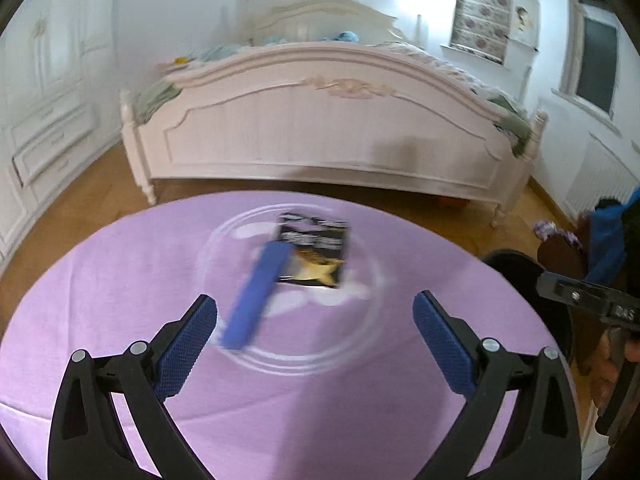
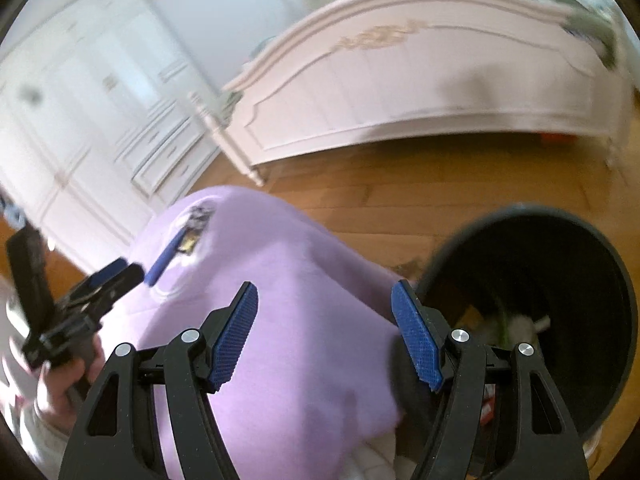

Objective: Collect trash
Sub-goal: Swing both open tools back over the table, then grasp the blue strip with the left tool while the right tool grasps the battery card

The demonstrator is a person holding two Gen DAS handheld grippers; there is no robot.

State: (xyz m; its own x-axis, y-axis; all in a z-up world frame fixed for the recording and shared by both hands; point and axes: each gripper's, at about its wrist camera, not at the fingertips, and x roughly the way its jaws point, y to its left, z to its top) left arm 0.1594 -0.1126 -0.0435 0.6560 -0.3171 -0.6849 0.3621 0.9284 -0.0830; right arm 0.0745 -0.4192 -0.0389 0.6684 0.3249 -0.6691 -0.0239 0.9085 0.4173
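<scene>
- Worktop (image 1: 120,280): round, draped in a lilac cloth, with a clear glass plate (image 1: 360,344) lying flat near its middle.
- Trash on the plate: a black snack packet (image 1: 316,252) with a yellow picture lies on the far part, and a long blue wrapper (image 1: 256,300) lies slantwise, its far end touching or overlapping the packet's near left corner. Both look blurred. The right wrist view shows the same pair far off at the upper left of the cloth, the wrapper (image 2: 166,256) pointing toward the packet (image 2: 196,226).
- Left gripper (image 1: 316,320): its blue-padded fingers (image 1: 188,344) are spread wide with nothing between them, above the near edge of the plate. Seen from the right wrist, it (image 2: 120,276) is carried by a hand (image 2: 60,392) at the left edge.
- Right gripper (image 2: 324,332): fingers (image 2: 236,336) apart and empty, over the cloth's edge beside the bin.
- Black bin (image 2: 600,264): stands on the wooden floor (image 2: 400,188) just beside the worktop; some scraps lie at its bottom, too blurred to name.
- White bed (image 1: 320,128) with a carved footboard stands beyond the worktop; white wardrobes (image 1: 44,100) line the left wall.
</scene>
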